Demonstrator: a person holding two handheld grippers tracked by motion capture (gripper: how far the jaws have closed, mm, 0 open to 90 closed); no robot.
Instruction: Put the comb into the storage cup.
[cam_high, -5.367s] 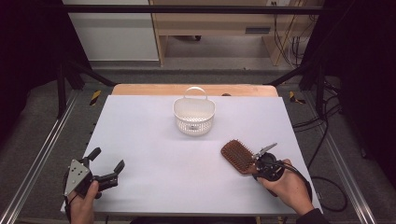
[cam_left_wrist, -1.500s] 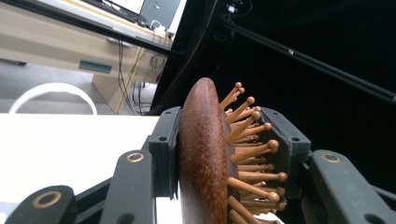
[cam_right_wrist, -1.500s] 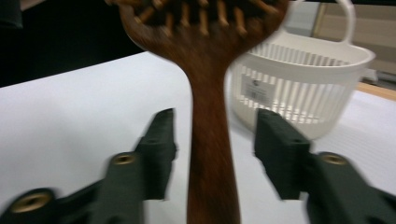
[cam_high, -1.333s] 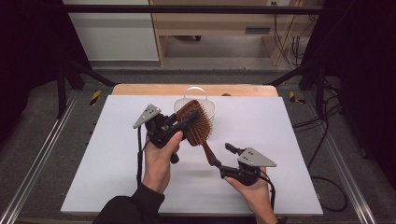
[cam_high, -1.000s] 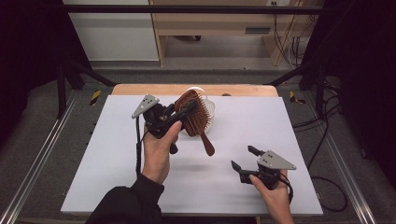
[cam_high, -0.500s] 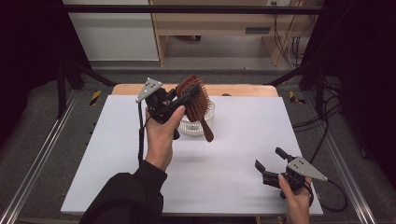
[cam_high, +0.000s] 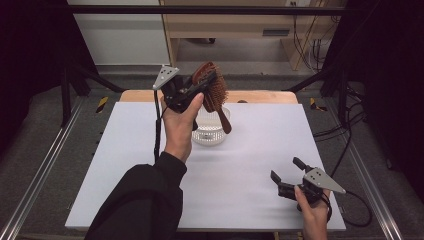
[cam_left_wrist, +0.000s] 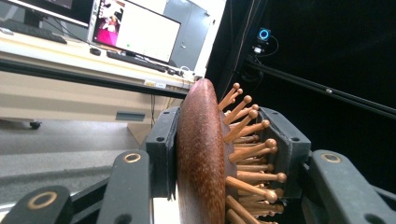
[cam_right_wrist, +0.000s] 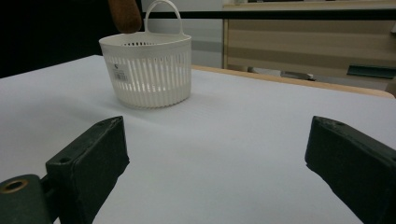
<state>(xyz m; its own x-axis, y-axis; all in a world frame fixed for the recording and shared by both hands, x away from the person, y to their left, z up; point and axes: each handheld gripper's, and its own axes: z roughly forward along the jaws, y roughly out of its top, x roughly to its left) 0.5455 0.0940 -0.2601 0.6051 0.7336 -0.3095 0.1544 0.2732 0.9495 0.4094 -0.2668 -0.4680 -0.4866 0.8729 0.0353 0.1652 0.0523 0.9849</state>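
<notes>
From the right gripper view, the right gripper (cam_right_wrist: 217, 154) has its two black jaws spread wide apart at the bottom, with nothing but bare tabletop between them. They hang low over the white table surface (cam_right_wrist: 243, 126). Further back sits a small white slotted plastic basket with a loop handle (cam_right_wrist: 147, 72), standing upright with a little label on its side. Just above its rim, at the top edge, the rounded brown wooden handle end (cam_right_wrist: 124, 15) pokes down. A light wooden cabinet (cam_right_wrist: 317, 37) is behind it all.
</notes>
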